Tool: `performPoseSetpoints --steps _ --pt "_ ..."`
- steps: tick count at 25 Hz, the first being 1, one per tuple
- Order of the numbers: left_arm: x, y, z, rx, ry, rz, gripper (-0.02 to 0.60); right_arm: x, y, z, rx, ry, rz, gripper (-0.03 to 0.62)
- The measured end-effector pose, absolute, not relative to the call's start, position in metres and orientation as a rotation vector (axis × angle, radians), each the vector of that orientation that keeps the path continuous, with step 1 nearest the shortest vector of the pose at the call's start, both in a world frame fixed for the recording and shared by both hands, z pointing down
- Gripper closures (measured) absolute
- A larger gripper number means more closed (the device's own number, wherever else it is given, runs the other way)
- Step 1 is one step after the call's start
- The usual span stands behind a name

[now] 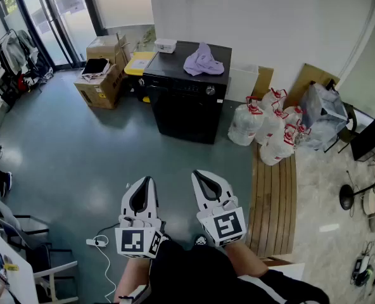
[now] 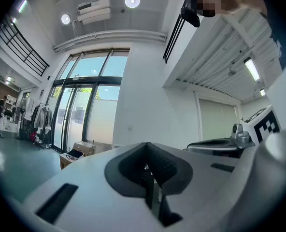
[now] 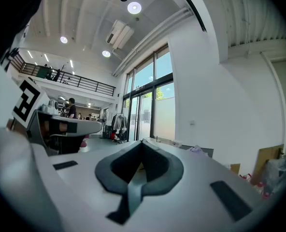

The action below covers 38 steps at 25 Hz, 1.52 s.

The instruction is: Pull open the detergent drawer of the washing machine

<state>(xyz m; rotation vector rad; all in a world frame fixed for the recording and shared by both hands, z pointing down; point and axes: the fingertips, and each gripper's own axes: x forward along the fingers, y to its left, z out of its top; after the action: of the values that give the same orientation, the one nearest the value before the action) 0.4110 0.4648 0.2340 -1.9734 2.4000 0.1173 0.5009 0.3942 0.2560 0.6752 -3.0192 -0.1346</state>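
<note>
The left tool (image 1: 143, 183) and right tool (image 1: 204, 177) are both closed tight and empty, well apart from the black washing machine (image 1: 186, 103).

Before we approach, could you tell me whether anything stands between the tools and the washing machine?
Nothing visible: bare floor lies between the left tool, the right tool and the washing machine. Boxes stand left of it, bags right.

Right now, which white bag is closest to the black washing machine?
The leftmost white bag, right next to the washing machine; the other bags sit farther right.
</note>
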Motion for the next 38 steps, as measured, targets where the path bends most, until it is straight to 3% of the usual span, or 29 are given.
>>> performPoseSetpoints --steps 14,17,18,21,25,38 --pt "0.378 0.48 0.264 -2.038 2.441 0.103 0.557 0.456 0.415 0.269 0.603 -3.013 -0.063 0.585" --pt "0.371 0.482 0.272 -2.057 2.446 0.084 0.552 0.449 0.417 0.277 0.571 -3.003 -0.043 0.511" --pt "0.368 0.48 0.274 -2.068 2.445 0.067 0.533 0.446 0.416 0.28 0.567 -2.998 -0.032 0.496" --pt "0.354 0.477 0.28 -2.085 2.438 0.061 0.387 0.438 0.41 0.287 0.569 -2.982 -0.005 0.451" --pt "0.329 0.482 0.28 -2.09 2.442 0.117 0.331 0.425 0.413 0.286 0.58 -2.978 -0.015 0.408" --pt "0.239 0.505 0.297 -2.217 2.424 0.231 0.319 0.343 0.434 0.303 0.648 -2.915 -0.011 0.37"
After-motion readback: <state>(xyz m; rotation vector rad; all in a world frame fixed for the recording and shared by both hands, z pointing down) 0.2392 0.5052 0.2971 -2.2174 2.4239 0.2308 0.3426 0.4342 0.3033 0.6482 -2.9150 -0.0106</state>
